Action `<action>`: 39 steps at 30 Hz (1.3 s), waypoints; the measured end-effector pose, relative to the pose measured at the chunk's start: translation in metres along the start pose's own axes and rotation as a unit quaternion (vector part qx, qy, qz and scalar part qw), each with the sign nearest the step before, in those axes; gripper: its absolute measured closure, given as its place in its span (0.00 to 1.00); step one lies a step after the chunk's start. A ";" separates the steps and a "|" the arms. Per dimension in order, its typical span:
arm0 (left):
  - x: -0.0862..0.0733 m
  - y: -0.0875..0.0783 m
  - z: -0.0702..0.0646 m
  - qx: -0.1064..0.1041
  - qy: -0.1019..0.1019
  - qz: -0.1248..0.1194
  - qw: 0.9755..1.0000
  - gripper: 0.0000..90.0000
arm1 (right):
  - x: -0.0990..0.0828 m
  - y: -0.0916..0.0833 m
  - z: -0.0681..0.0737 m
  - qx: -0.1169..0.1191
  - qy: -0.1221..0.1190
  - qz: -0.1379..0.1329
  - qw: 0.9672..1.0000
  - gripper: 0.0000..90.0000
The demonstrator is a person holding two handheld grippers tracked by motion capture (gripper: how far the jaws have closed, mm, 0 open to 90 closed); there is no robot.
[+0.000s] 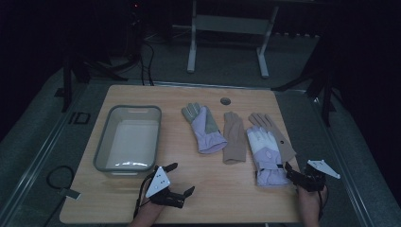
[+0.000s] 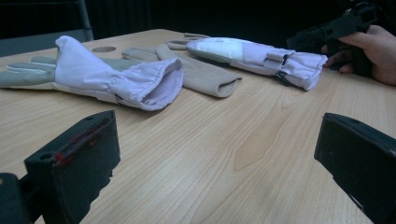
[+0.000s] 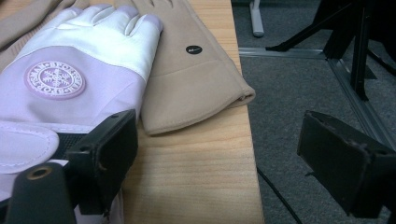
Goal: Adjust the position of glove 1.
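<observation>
The high view is looking forward and down from above the person's side, taking in the whole desk (image 1: 213, 198). The left gripper view is sitting low over the desk, facing across at the gloves and the right hand (image 2: 373, 51). The right gripper view is looking closely along the desk's right edge. All three are sharing the lilac-and-white glove (image 1: 267, 153) (image 2: 261, 53) (image 3: 79, 79).

I held the 2 grippers low at my near edge: the left gripper (image 1: 178, 178) had its jaws spread wide, and the right gripper (image 1: 289, 170) likewise stood open, gripping nothing.
</observation>
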State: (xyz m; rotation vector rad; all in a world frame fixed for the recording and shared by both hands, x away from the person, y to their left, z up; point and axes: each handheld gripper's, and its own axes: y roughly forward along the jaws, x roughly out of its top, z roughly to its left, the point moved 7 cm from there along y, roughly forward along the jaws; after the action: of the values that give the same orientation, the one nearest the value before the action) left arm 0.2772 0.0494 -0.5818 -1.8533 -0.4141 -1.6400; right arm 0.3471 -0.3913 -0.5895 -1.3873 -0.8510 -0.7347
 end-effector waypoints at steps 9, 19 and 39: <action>0.000 0.000 0.001 0.000 -0.005 -0.002 1.000 0.00 | -0.003 0.002 0.001 0.003 -0.001 0.026 1.000 0.14; 0.000 0.000 0.001 -0.003 -0.004 -0.001 1.000 0.00 | 0.011 -0.008 0.007 0.033 0.001 0.044 0.998 0.13; 0.000 0.000 0.000 -0.006 -0.001 0.001 1.000 0.00 | 0.071 -0.016 0.045 0.108 -0.018 0.061 0.992 0.13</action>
State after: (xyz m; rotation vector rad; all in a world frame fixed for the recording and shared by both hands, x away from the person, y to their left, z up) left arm 0.2768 0.0493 -0.5818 -1.8639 -0.4036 -1.6441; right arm 0.3672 -0.3444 -0.5208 -1.2490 -0.8397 -0.5082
